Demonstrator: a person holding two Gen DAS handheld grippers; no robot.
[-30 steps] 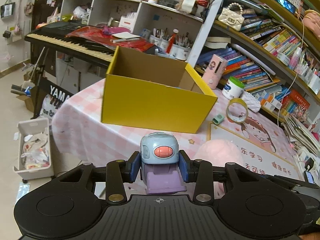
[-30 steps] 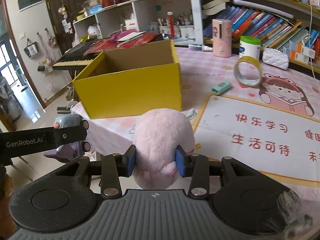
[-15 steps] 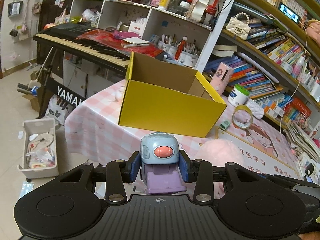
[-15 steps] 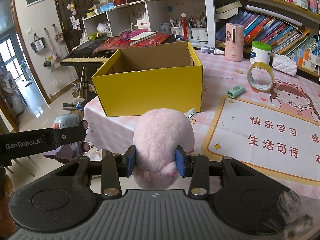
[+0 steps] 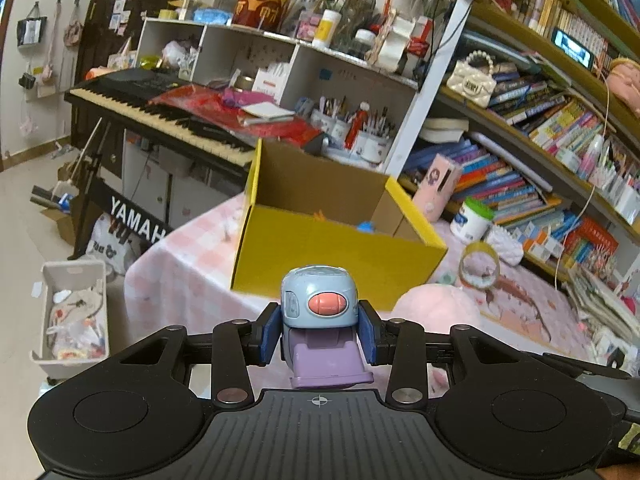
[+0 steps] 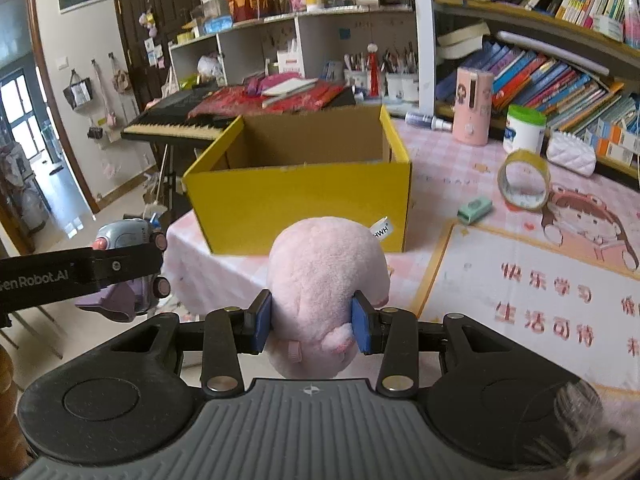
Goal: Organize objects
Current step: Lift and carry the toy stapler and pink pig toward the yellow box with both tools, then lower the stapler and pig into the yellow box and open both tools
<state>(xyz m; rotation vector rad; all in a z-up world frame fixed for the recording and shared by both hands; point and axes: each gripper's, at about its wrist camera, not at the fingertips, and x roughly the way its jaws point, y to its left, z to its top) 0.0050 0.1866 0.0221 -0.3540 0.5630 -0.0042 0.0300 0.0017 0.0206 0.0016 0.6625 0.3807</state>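
My left gripper (image 5: 319,334) is shut on a small toy robot (image 5: 319,298) with a pale blue head, an orange button and a purple base. In the right wrist view that toy robot (image 6: 126,236) hangs at the left, off the table's edge. My right gripper (image 6: 312,322) is shut on a pink plush toy (image 6: 326,276), which also shows in the left wrist view as a pink plush toy (image 5: 436,308) at the right. An open yellow cardboard box (image 6: 300,196) stands on the pink checked table (image 6: 448,160) ahead of both grippers; the same yellow box (image 5: 340,252) holds a small blue item.
On the table lie a tape roll (image 6: 523,179), a green eraser (image 6: 474,210), a pink cylinder (image 6: 472,106), a white jar (image 6: 524,128) and a printed mat (image 6: 532,292). A keyboard (image 5: 160,116) and shelves stand behind. A white bin (image 5: 74,312) sits on the floor left.
Both grippers have risen and pulled back a little with their toys, so the box looks smaller and its inside shows more. Both grips are unchanged.
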